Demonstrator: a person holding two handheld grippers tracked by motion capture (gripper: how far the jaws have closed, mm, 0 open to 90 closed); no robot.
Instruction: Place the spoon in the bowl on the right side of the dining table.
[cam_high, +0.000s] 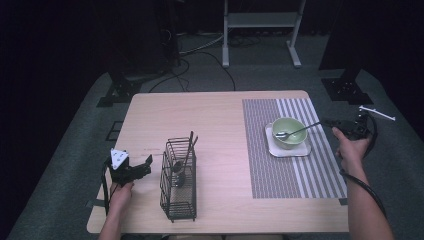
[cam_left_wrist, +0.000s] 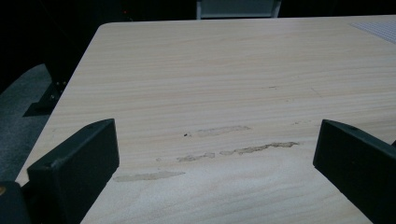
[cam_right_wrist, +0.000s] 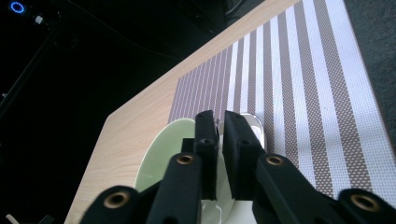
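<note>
On the pale table (cam_high: 210, 115), the spoon (cam_high: 300, 130) is lying in the green bowl (cam_high: 295, 142) on the mat (cam_high: 280, 165) — light, stiff, slippery steel, best pinched at the handle end. The right gripper (cam_high: 327, 121) is waiting there barely parted, gripping nothing — the left gripper (cam_high: 146, 166) is gaping, empty.

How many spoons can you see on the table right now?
2: one spoon rests in the green bowl, handle toward the right gripper; another spoon stands in the wire caddy. The caddy's other utensils are too dark to identify.
</note>
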